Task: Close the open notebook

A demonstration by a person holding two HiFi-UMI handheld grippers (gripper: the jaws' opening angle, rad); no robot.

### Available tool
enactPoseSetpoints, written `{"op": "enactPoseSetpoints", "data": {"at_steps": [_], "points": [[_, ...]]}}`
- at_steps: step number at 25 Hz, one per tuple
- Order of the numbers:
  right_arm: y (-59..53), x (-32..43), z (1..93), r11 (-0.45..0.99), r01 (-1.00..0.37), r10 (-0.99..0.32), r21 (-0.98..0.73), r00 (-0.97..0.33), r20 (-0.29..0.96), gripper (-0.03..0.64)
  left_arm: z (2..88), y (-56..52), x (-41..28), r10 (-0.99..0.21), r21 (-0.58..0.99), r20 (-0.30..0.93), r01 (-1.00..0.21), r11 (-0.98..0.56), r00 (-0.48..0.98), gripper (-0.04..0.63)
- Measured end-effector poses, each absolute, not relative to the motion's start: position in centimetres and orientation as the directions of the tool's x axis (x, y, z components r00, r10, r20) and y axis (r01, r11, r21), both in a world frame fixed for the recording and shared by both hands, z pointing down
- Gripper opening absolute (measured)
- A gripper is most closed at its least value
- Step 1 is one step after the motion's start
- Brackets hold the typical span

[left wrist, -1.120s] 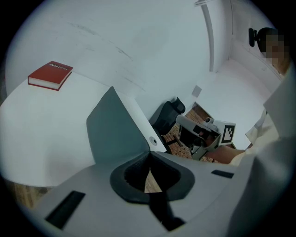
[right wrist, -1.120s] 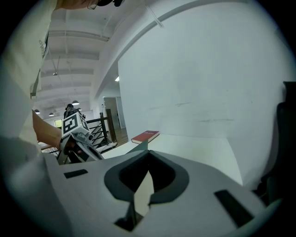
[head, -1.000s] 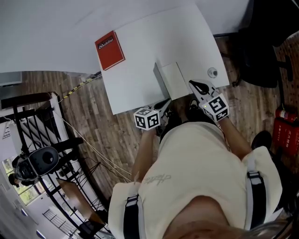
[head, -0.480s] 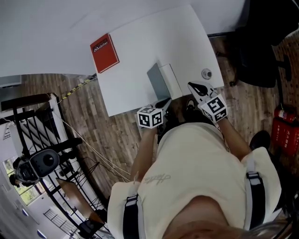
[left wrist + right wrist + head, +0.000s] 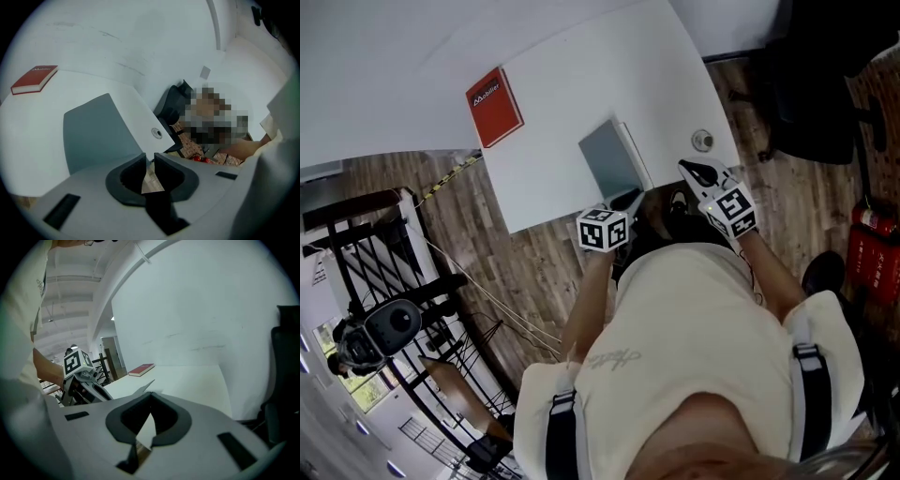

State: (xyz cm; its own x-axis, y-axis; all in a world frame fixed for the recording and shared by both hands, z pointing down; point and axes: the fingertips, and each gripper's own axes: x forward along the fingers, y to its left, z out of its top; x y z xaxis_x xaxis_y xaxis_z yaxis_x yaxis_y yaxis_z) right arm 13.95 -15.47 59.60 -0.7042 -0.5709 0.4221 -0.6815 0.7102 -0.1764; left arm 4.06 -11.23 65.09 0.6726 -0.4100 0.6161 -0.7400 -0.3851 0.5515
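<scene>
table's front edge (image 5: 553, 208) bears the notebook (image 5: 607, 159), red book (image 5: 494, 106) well apart.

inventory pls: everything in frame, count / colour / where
table: 1, white, centre of the head view
notebook: 1, grey cover, white pages showing along its right side, at the table's near edge
book: 1, red, closed, at the table's left edge, apart from the notebook
round fitting: 1, grey, in the tabletop right of the notebook
chair: 1, black, on the floor right of the table
fire extinguishers: count unclear, red, far right
stand: 1, black, holds a round device, floor at left
floor: brown wood
shirt: 1, cream, on the person
left gripper: grey, jaws narrowly apart, nothing between, by the notebook's near edge
right gripper: grey, jaws together, empty
</scene>
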Motion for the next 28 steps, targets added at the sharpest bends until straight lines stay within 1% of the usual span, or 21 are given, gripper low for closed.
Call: {"op": "enactPoseSetpoints", "data": {"at_steps": [3,9,15,19,22,28], "points": [[-15.2,14.8,59.9,0.695,-0.694,-0.582,-0.189,-0.697,0.419,0.008,64.5,-11.3,5.0,-0.4,0.568,0.598,-0.719,-0.4,0.695,0.043],[-14.6,15.6,60.4,0.687,-0.698,-0.584,-0.204,-0.696,0.418,0.008,63.8,-11.7,5.5,-0.429,0.538,0.596,-0.734,-0.415,0.679,0.043],[-15.1,15.1,59.8,0.694,-0.691,-0.582,-0.202,-0.703,0.408,0.008,63.5,-11.3,4.1,-0.446,0.517,0.611,-0.757,-0.4,0.653,0.043],[-15.3,14.5,59.8,0.698,-0.687,-0.577,-0.2,-0.706,0.411,0.008,63.1,-11.4,3.0,-0.463,0.521,0.599,-0.757,-0.393,0.653,0.043],[-15.3,13.6,59.6,0.704,-0.681,-0.57,-0.202,-0.711,0.411,0.008,62.4,-11.8,1.8,-0.49,0.518,0.581,-0.76,-0.394,0.65,0.041],[-15.8,11.4,57.8,0.719,-0.676,-0.577,-0.164,-0.711,0.401,0.008,60.0,-13.0,-1.3,-0.578,0.419,0.56,-0.805,-0.42,0.593,0.031]]}}
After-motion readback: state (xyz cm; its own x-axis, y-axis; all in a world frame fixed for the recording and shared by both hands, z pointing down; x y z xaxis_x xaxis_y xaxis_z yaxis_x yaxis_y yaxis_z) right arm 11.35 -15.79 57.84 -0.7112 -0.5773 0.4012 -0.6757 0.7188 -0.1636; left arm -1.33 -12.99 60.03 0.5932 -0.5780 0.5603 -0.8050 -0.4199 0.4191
